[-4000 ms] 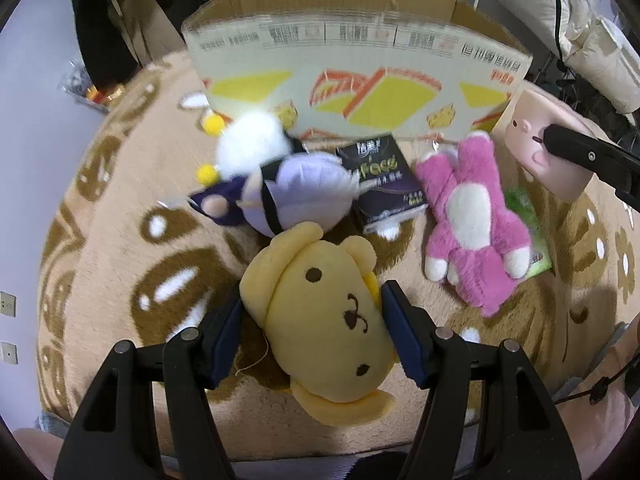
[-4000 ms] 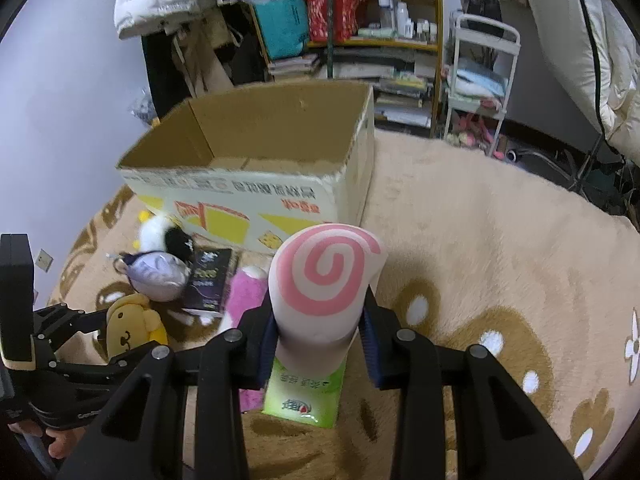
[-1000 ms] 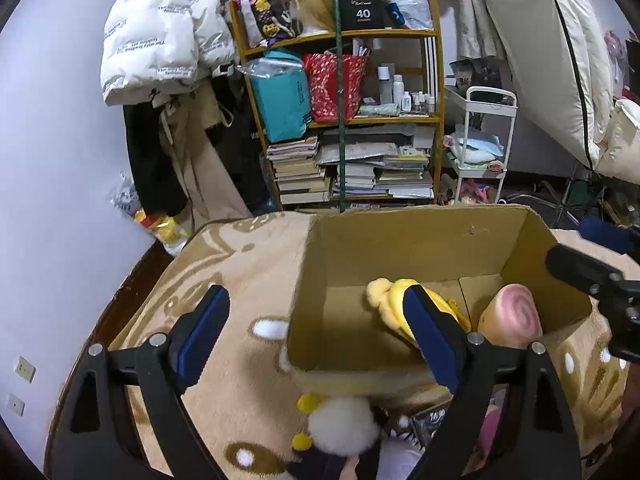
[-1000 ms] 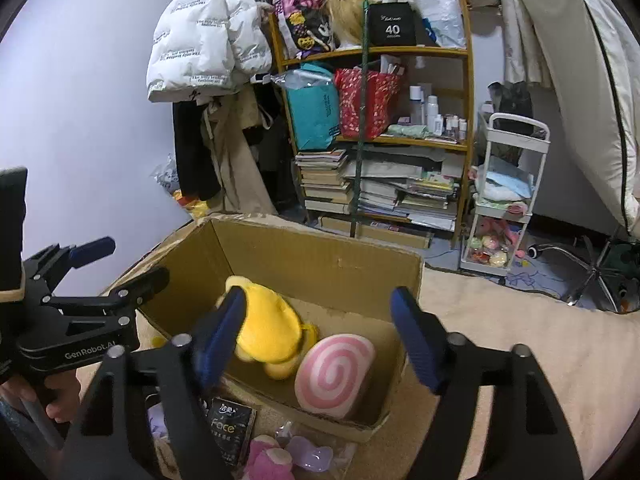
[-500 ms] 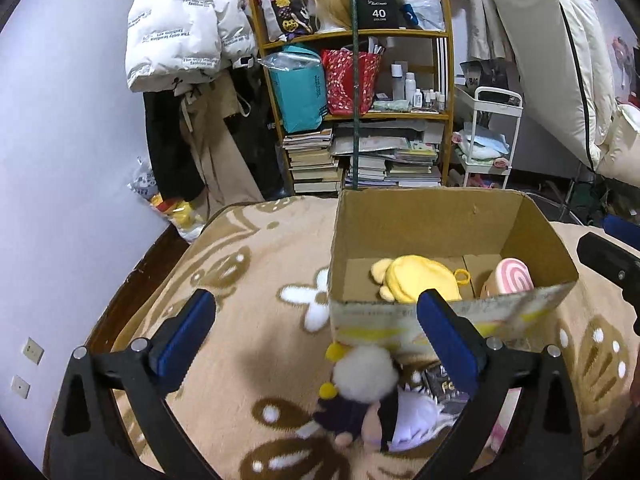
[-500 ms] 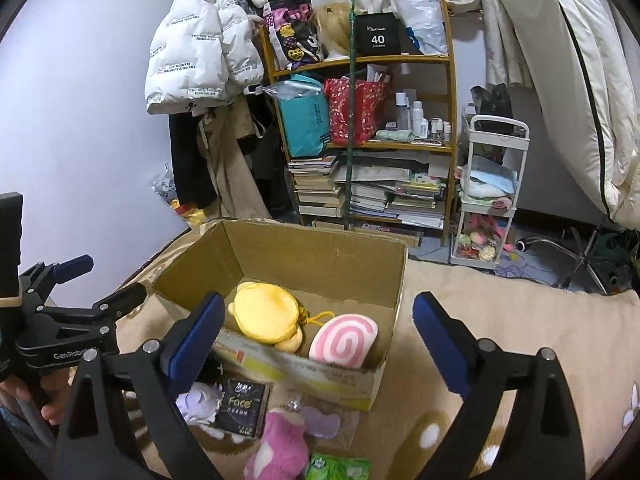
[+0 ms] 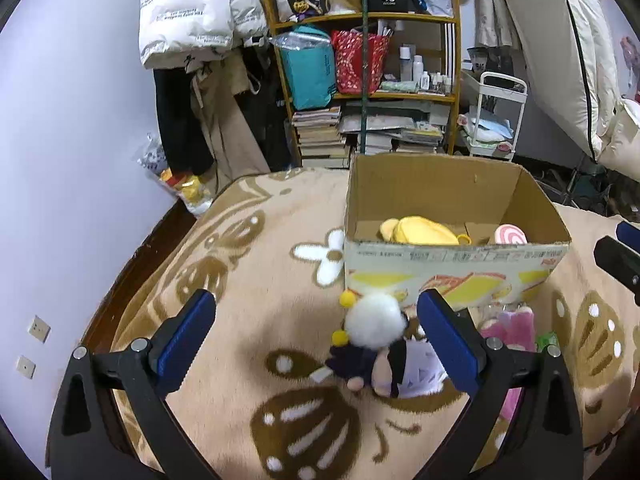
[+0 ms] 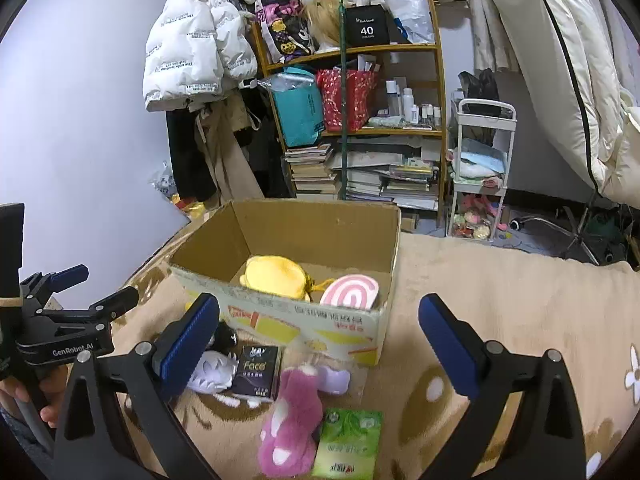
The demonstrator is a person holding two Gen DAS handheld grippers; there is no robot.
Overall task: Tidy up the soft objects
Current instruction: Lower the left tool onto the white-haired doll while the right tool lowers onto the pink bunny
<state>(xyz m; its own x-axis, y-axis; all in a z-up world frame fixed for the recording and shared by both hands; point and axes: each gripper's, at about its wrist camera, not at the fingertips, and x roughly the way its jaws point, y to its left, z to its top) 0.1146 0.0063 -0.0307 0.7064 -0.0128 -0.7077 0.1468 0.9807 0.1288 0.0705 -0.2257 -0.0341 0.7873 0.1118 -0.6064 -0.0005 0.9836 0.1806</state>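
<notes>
An open cardboard box (image 7: pixel 456 268) (image 8: pixel 304 320) stands on the rug and holds a yellow plush (image 7: pixel 420 231) (image 8: pixel 276 274) and a pink swirl plush (image 7: pixel 510 234) (image 8: pixel 350 290). In front of it on the rug lie a white-and-purple doll plush (image 7: pixel 380 344) (image 8: pixel 212 368), a pink plush (image 8: pixel 292 416) (image 7: pixel 508 328), a black tissue pack (image 8: pixel 258 370) and a green tissue pack (image 8: pixel 348 444). My left gripper (image 7: pixel 316 340) is open and empty above the doll plush. My right gripper (image 8: pixel 320 344) is open and empty above the pink plush.
A patterned beige rug (image 7: pixel 248 288) covers the floor. Behind the box stand a cluttered bookshelf (image 8: pixel 360 128), a white trolley (image 8: pixel 480 168) and hanging coats (image 7: pixel 192 40). The left gripper's body (image 8: pixel 60 336) shows at the left of the right wrist view.
Both grippers let go of the yellow plush and the swirl plush in the box, then drew back and down toward the things on the rug.
</notes>
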